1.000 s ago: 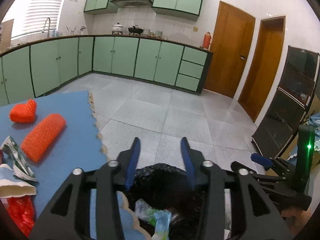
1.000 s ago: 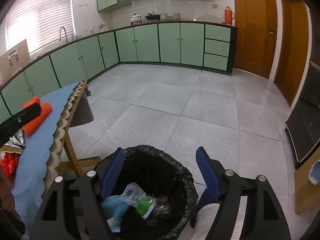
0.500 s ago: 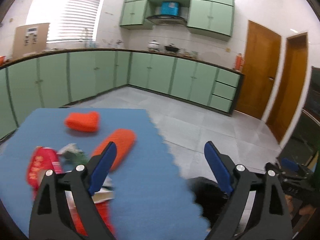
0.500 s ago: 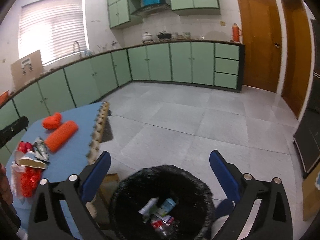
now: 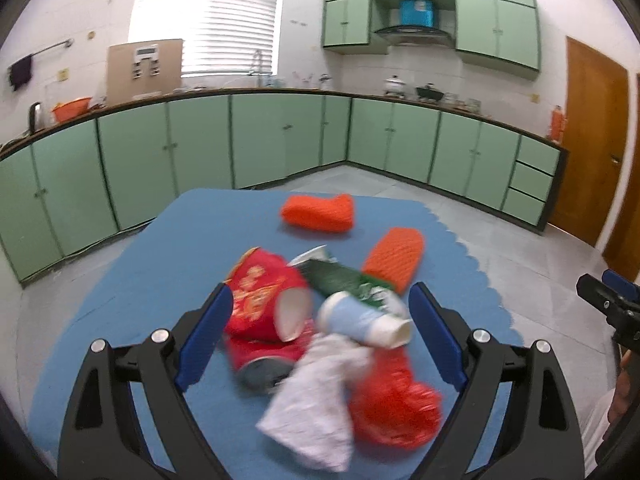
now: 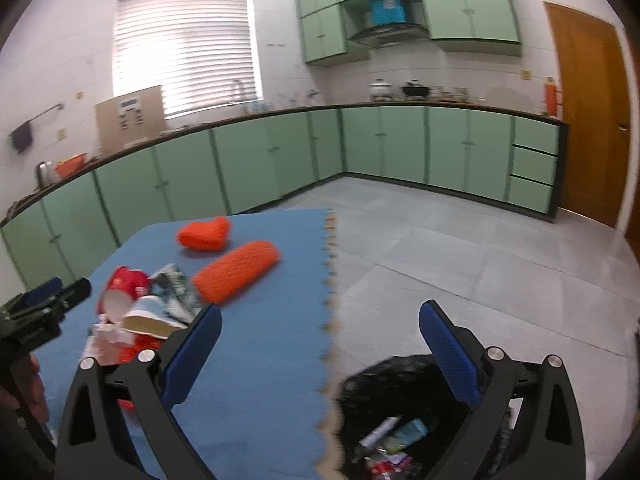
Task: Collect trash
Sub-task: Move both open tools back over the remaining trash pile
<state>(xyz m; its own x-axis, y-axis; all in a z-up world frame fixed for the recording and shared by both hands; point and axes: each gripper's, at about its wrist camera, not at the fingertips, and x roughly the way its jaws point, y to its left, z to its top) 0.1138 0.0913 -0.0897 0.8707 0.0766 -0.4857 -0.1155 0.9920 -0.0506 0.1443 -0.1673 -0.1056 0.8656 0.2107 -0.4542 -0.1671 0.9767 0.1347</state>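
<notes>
Bench (image 5: 132,264): blue mat bare along left side, far-left corner and near edge; open passage there.
Pile, bench centre: red cup (image 5: 268,300), blue cup (image 5: 356,316), green wrapper (image 5: 340,276), white paper (image 5: 316,404), red bag (image 5: 392,404), touching or overlapping; no gap between.
Two orange nets (image 5: 320,214) (image 5: 396,258) beyond pile, apart from each other.
Bin (image 6: 400,400): below bench's right edge, mouth open.
Floor (image 6: 460,248): bare out to cabinets.

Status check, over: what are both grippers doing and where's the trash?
Both hand-held grippers, left and right, open and empty. Trash pile on blue mat; bin beside it. Nothing in the way.
</notes>
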